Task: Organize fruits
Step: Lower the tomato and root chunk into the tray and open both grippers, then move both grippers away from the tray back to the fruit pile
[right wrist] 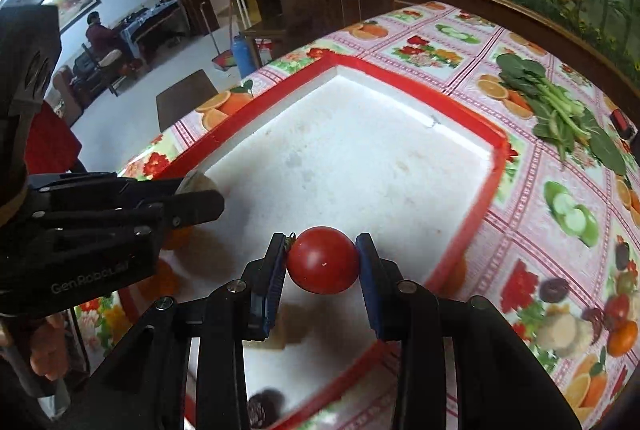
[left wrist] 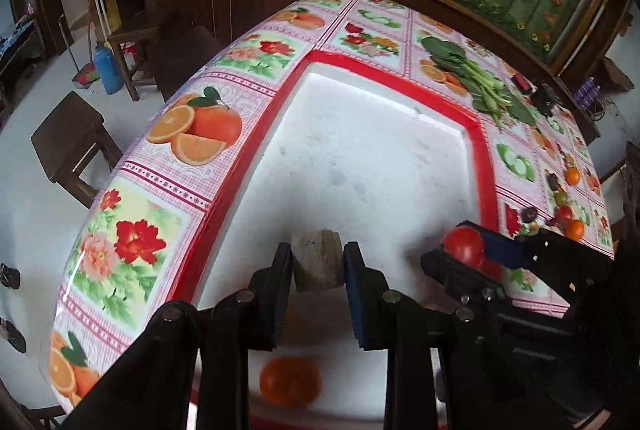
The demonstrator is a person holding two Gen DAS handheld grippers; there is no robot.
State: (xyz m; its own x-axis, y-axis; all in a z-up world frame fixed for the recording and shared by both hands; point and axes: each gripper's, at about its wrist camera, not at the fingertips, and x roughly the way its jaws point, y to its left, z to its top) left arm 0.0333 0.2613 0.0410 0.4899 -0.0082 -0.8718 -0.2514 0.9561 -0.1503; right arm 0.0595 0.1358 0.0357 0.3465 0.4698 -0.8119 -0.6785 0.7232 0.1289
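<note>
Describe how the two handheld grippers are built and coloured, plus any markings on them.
Both the left gripper and right gripper are black linkage frames with silver pivot bolts and flat fingers faced with blue pads. The left gripper's body carries pale "GenRobot" lettering. No cables or sleeves are visible.

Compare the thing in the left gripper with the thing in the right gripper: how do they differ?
The tomato in the right gripper is red, round and glossy; the pale chunk in the left gripper is beige, blocky and matte. Both are pinched between blue-padded fingers above the white tray.
</note>
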